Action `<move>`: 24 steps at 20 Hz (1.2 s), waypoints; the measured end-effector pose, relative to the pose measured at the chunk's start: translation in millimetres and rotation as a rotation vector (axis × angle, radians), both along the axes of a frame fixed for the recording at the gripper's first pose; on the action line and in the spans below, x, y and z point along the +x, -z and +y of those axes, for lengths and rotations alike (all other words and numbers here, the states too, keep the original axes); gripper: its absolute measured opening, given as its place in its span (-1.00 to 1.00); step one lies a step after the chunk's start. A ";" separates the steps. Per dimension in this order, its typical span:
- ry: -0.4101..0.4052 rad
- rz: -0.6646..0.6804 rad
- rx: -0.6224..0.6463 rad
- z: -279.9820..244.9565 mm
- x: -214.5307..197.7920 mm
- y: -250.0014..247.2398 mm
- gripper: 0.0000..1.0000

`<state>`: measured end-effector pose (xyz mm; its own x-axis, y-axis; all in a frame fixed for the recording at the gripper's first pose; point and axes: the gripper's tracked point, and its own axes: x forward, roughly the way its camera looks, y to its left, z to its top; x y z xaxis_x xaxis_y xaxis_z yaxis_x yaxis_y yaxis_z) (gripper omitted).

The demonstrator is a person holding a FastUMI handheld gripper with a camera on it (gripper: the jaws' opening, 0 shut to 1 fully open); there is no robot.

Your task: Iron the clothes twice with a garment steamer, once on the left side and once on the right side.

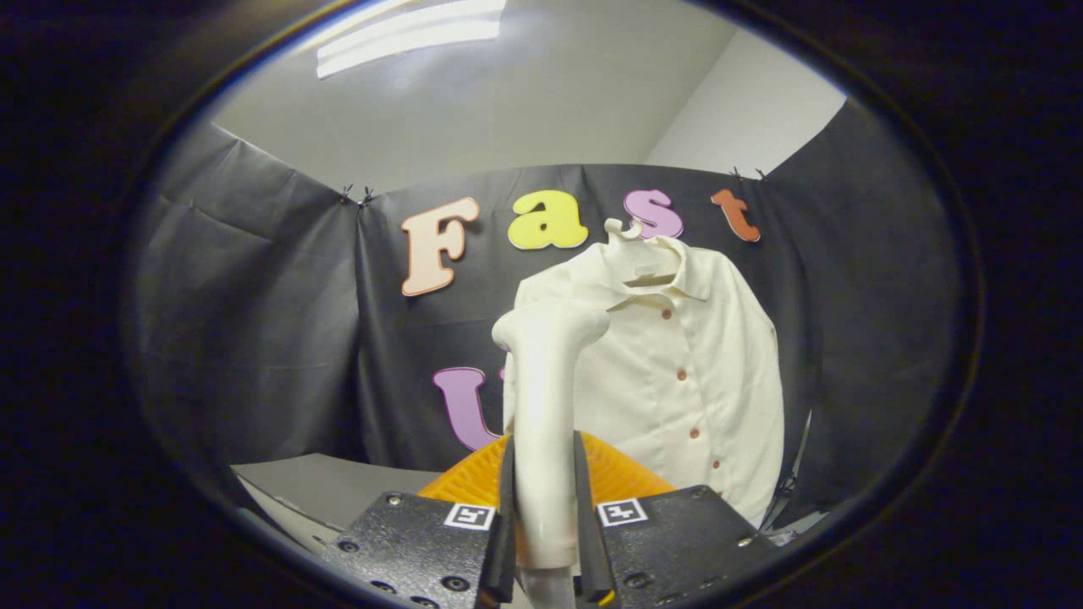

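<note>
Between the two fingers of the tongs (546, 507) stands the garment steamer (544, 406), a cream-white thing with a long handle. Both fingers press on the sides of that handle, one on each side, so the tongs are closed tight around it and hold it. The steamer stands almost straight up. Its head is at the top, and it bends over toward the shirt. Just past the fingers, behind the low part of the handle, sits an orange thing with ridges (609, 478). I cannot tell what it is. Beyond the tongs hangs the shirt (685, 381). It is cream white with a collar and a row of small reddish buttons down the front. It hangs on a white hanger (630, 241) in front of the black cloth wall (254, 321). From this view the steamer's head covers part of the shirt's edge, but I cannot tell if the two are touching. Off to one side of the tongs, low down, is a bit of grey tabletop (326, 486). High above the cloth wall is a pale ceiling with a long bright light (406, 34).
</note>
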<state>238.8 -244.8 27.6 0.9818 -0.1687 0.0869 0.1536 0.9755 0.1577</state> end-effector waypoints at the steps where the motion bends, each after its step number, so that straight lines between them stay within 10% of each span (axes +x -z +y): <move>1: 0.009 -0.002 -0.004 -7.1 6.5 1.8 -0.40; 12: 0.047 0.001 0.077 -49.7 56.7 42.3 -0.40; 24: 0.040 0.100 0.215 -57.0 16.0 141.6 -0.40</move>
